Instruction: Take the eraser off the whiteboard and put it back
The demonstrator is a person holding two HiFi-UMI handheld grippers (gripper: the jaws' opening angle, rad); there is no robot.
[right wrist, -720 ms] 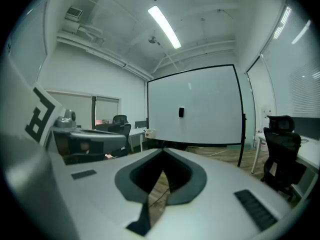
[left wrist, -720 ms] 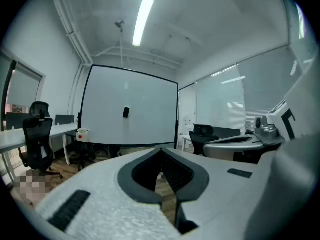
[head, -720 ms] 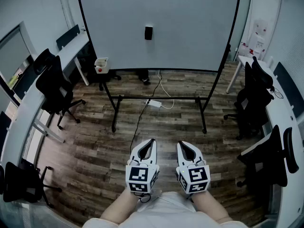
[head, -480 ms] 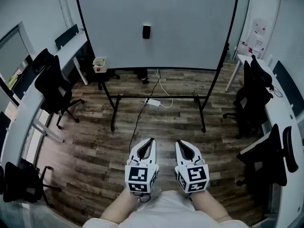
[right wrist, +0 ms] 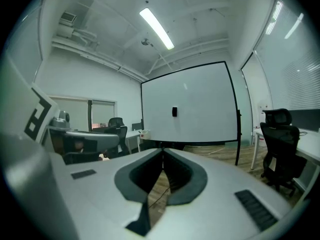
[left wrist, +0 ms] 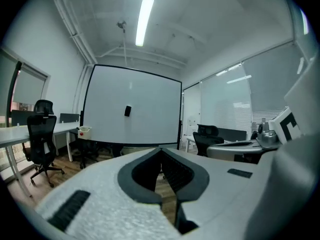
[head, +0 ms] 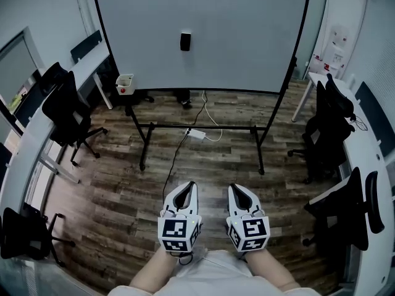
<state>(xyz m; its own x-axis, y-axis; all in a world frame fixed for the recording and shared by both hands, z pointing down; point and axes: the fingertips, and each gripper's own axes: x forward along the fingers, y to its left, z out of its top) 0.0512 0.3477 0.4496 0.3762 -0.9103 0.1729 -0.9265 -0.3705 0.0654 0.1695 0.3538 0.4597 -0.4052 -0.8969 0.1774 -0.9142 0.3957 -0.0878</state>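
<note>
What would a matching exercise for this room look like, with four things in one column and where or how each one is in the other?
Things:
1. eraser
2. power strip
3. small white bin
4. left gripper

Places or states:
A. on the floor under the whiteboard
B. jaws together, holding nothing
C. stuck on the whiteboard's face
D. by the end of the desk, at the left of the head view

Pairs: 1-C, 2-A, 3-D, 4-B
</note>
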